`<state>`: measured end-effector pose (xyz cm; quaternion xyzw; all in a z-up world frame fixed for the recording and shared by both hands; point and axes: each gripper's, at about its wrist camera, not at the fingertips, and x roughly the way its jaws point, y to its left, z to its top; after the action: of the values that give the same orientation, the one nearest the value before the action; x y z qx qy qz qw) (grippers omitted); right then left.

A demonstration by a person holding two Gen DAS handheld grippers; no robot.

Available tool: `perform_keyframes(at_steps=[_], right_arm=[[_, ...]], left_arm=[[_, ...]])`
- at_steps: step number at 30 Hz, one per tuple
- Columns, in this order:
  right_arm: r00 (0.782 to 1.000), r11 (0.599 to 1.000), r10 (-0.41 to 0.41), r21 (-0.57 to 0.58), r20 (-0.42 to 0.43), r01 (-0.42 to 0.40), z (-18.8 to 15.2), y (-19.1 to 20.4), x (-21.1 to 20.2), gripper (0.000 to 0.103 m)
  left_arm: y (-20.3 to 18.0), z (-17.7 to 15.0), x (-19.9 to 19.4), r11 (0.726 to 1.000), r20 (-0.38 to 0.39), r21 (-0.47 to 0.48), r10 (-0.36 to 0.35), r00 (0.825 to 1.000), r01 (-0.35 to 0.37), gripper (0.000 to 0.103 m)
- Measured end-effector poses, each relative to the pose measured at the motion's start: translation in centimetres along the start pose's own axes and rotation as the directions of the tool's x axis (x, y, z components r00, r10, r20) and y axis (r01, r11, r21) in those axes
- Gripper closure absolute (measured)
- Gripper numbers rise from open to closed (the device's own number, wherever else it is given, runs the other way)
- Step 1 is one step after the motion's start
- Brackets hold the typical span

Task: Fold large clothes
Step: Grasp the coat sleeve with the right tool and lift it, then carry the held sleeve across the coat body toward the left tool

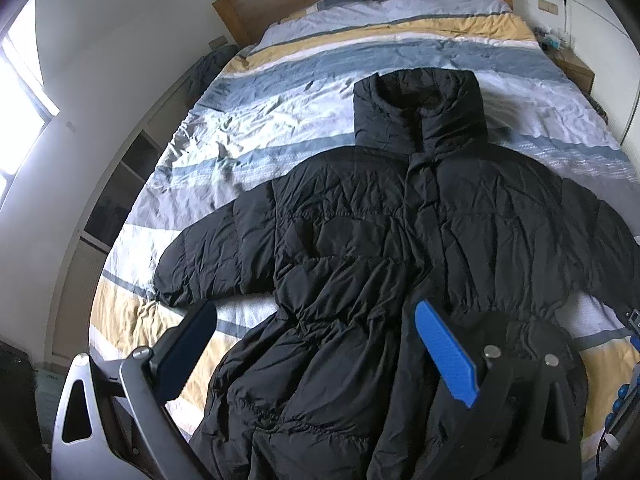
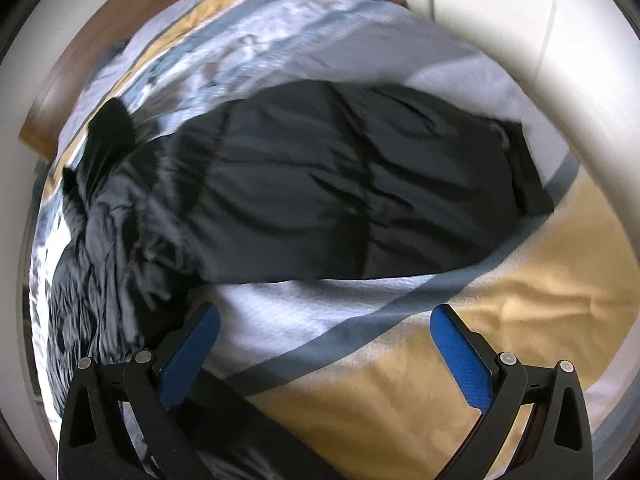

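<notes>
Across the frame's centre, a black puffer coat (image 1: 360,240) lies spread flat on the bed (image 1: 248,128) for folding; left hand-held gripper (image 1: 316,332) and right hand-held gripper (image 2: 326,334) both hover released.

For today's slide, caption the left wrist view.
Open left hand-held gripper above a black puffer coat spread on a striped bed.

The left tongs (image 1: 316,340) had black finger arms, blue ribbed pads (image 1: 446,354) and a silver bracket. The right tongs (image 2: 325,344) were all black, with blue pads (image 2: 460,354) and round silver screws.
</notes>
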<state>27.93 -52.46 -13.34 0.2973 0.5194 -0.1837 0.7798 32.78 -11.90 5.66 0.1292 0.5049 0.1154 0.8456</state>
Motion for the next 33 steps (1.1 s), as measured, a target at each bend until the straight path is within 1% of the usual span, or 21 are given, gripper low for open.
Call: perform_keyframes(at_steps=[3,7,10,12,14,15,20,22,24,25,27,28,29,30,31,33], right_arm=[[0.999,0.997,0.033,0.066,-0.001,-0.033,0.0,-2.0,0.9,0.0],[0.995,0.971,0.099,0.215,0.016,-0.1,0.1,-5.6,2.0,0.001],[0.989,0.928,0.138,0.343,0.056,-0.148,0.4,-8.6,2.9,0.004],[0.983,0.896,0.166,0.404,0.081,-0.185,0.6,-10.0,3.5,0.011],[0.975,0.857,0.192,0.465,0.11,-0.222,0.8,-11.3,4.1,0.014],[0.969,0.834,0.209,0.494,0.131,-0.246,0.9,-11.9,4.4,0.014],[0.945,0.749,0.246,0.577,0.214,-0.325,2.0,-13.7,5.0,0.016],[0.933,0.717,0.257,0.598,0.251,-0.358,2.6,-14.2,5.2,0.023],[0.923,0.694,0.27,0.609,0.275,-0.384,3.2,-14.5,5.3,0.036],[0.919,0.687,0.276,0.611,0.283,-0.394,3.6,-14.5,5.4,0.04],[0.901,0.673,0.307,0.6,0.305,-0.432,4.3,-14.8,5.5,0.061],[0.897,0.672,0.315,0.595,0.31,-0.442,4.6,-14.7,5.5,0.067],[0.891,0.674,0.325,0.583,0.317,-0.453,5.0,-14.4,5.3,0.078],[0.886,0.678,0.332,0.571,0.323,-0.463,5.3,-14.0,5.0,0.085],[0.88,0.684,0.341,0.555,0.33,-0.473,5.5,-13.6,4.6,0.086],[0.864,0.696,0.365,0.515,0.346,-0.5,5.2,-13.2,3.1,0.09]], left_arm=[[0.2,-0.2,0.8,1.0,-0.025,-0.011,-0.014,1.0,0.014,0.003],[0.7,-0.5,1.9,0.998,-0.063,-0.052,-0.044,0.997,0.041,0.003],[1.5,-0.9,2.7,0.995,-0.086,-0.086,-0.054,0.995,0.046,0.003],[2.1,-1.2,3.0,0.995,-0.098,-0.097,-0.04,0.994,0.031,0.003],[2.9,-1.5,3.4,0.993,-0.11,-0.116,-0.04,0.993,0.027,0.003],[3.3,-1.6,3.5,0.992,-0.115,-0.126,-0.041,0.993,0.026,0.003],[5.3,-2.6,4.1,0.983,-0.141,-0.183,-0.031,0.989,0.005,0.003],[5.7,-3.0,4.4,0.981,-0.154,-0.194,-0.026,0.988,-0.005,0.003],[6.0,-3.3,4.5,0.98,-0.164,-0.201,-0.025,0.986,-0.009,0.003],[6.0,-3.5,4.6,0.979,-0.168,-0.202,-0.022,0.986,-0.013,0.003],[6.2,-3.9,4.6,0.979,-0.172,-0.204,-0.023,0.985,-0.013,0.003],[6.3,-4.0,4.7,0.978,-0.173,-0.209,-0.029,0.984,-0.008,0.003],[6.5,-4.2,4.6,0.975,-0.17,-0.221,-0.044,0.984,0.005,0.003],[6.7,-4.4,4.5,0.97,-0.158,-0.242,-0.067,0.985,0.027,0.003],[6.9,-4.5,4.3,0.967,-0.147,-0.254,-0.075,0.986,0.035,0.003],[7.4,-4.6,3.6,0.959,-0.113,-0.281,-0.065,0.991,0.031,0.003]])
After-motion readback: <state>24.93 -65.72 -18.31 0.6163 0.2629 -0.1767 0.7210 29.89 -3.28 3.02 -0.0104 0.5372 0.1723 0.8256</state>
